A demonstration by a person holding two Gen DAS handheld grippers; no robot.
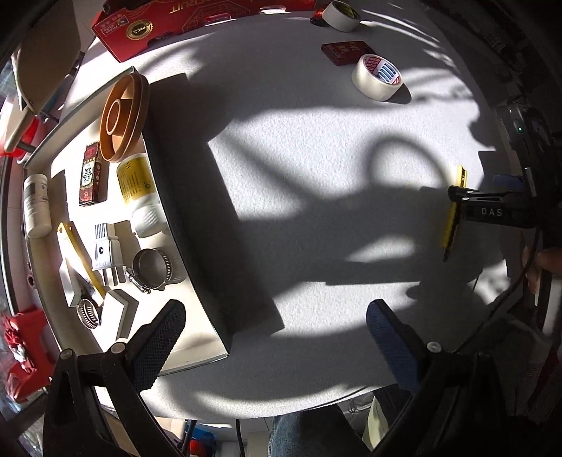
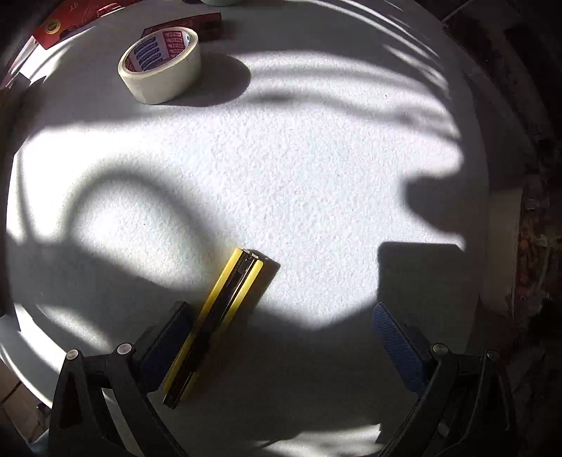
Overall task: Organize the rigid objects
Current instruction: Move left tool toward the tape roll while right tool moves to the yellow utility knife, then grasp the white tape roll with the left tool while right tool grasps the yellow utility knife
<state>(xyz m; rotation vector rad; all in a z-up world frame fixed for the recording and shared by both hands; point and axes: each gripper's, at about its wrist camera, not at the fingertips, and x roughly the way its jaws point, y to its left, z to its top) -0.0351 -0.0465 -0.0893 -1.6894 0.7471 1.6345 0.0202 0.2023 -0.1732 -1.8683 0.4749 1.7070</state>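
A yellow utility knife [image 2: 224,316] lies flat on the white table, half in shadow. My right gripper [image 2: 281,311] stands open over it. The left finger's pad [image 2: 168,337] is against the knife's side, and the right finger is far off it. From the left wrist view the same knife [image 1: 456,214] and right gripper [image 1: 481,186] are at the right edge. My left gripper [image 1: 275,313] is open and holds nothing, hovering by the near corner of a white tray [image 1: 182,225]. The tray holds several items.
In the tray are an orange ring [image 1: 123,116], a red box [image 1: 92,175], two bottles [image 1: 138,190], a white plug [image 1: 105,249] and hose clamps [image 1: 154,267]. On the table stand a tape roll [image 1: 379,75], a small red box [image 1: 346,52] and a second roll [image 1: 340,14]. A hand [image 1: 541,263] is at the right.
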